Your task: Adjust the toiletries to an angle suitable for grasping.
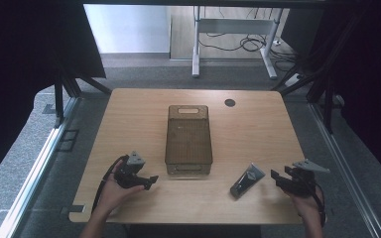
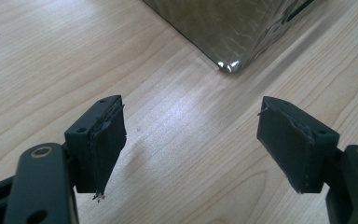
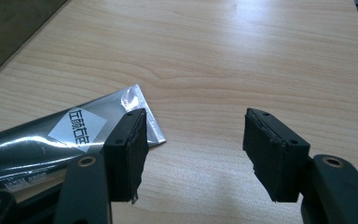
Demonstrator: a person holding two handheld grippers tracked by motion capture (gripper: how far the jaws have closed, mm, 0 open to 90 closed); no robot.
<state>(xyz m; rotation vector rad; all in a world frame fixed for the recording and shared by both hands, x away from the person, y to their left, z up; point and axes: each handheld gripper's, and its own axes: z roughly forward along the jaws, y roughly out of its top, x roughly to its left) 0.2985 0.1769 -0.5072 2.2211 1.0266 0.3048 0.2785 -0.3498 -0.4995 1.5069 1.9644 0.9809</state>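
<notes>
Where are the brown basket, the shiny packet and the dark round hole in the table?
brown basket (image 1: 189, 134), high view, on its mesh floor.
shiny packet (image 3: 81, 126), right gripper view, on its white label.
round hole (image 1: 229, 102), high view, at its centre.

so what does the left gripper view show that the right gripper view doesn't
Left gripper view alone: a corner of the translucent brown plastic bin, ahead of the open left gripper.

Right gripper view alone: the shiny black-and-silver foil packet with a white label, lying flat beside and partly behind one of the fingers of the open right gripper.

Both: the light wooden table and two black padded fingers spread apart.
</notes>
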